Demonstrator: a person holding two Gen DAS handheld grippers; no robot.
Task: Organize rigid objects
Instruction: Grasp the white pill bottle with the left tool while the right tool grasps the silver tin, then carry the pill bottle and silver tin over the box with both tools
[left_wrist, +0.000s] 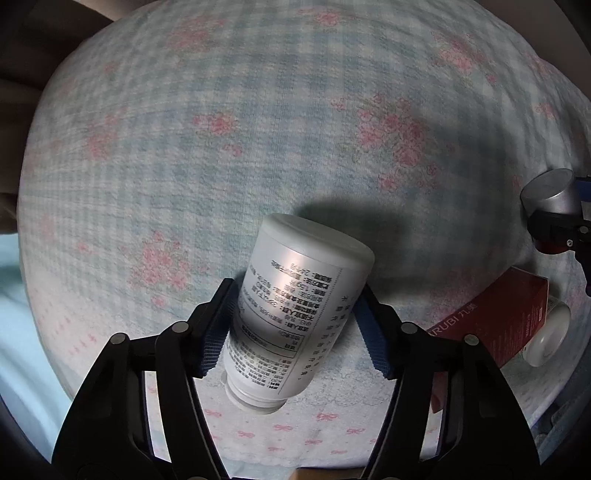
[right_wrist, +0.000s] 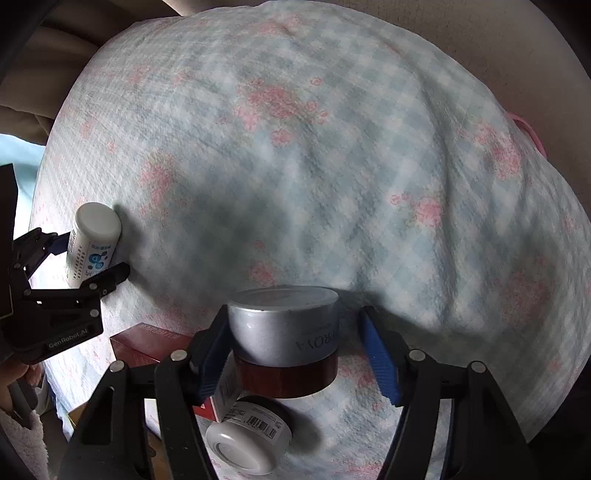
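Note:
My left gripper (left_wrist: 295, 328) is shut on a white pill bottle (left_wrist: 295, 306) with black print, held upside down above the bed cover. It also shows in the right wrist view (right_wrist: 92, 247), at the far left. My right gripper (right_wrist: 295, 347) holds a silver-lidded cream jar (right_wrist: 286, 332) with a dark red base; the left pad touches it, the right pad stands a little off. The jar's lid shows in the left wrist view (left_wrist: 550, 197) at the right edge.
A blue checked bed cover (right_wrist: 332, 147) with pink flowers fills both views. A red box (left_wrist: 506, 325) and a small white jar (right_wrist: 251, 439) lie on their sides near the front edge. Beige bedding lies beyond the cover.

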